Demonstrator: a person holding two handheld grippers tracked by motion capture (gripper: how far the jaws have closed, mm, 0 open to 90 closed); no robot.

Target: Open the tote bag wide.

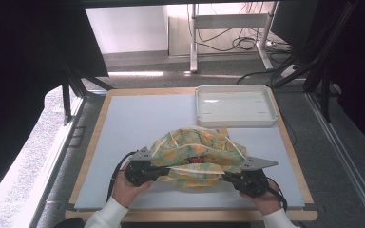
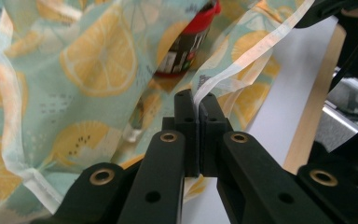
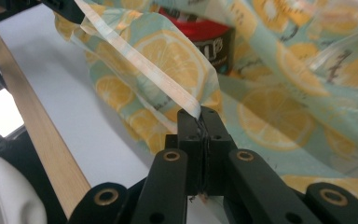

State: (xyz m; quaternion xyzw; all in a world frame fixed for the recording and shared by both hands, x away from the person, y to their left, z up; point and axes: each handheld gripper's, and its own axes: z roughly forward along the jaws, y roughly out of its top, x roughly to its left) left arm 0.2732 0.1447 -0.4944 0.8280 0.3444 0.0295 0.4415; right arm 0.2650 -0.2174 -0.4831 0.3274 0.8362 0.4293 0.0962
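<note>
One lemon-print cloth bag on tabletop. One white tray, far right of tabletop. One red-lidded jar inside bag. Two hand-held tools: left tool, right tool, one at each side of bag. One white ribbon edge stretched between both tools. Two hands, two white sleeves.

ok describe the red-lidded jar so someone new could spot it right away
Start at the white tray at the table's far right, then come toward the person to the lemon-print bag in the middle, stretched between the two grippers. The jar sits inside the bag's open mouth: dark-labelled with a red lid, the one solid thing among the fabric.
</note>
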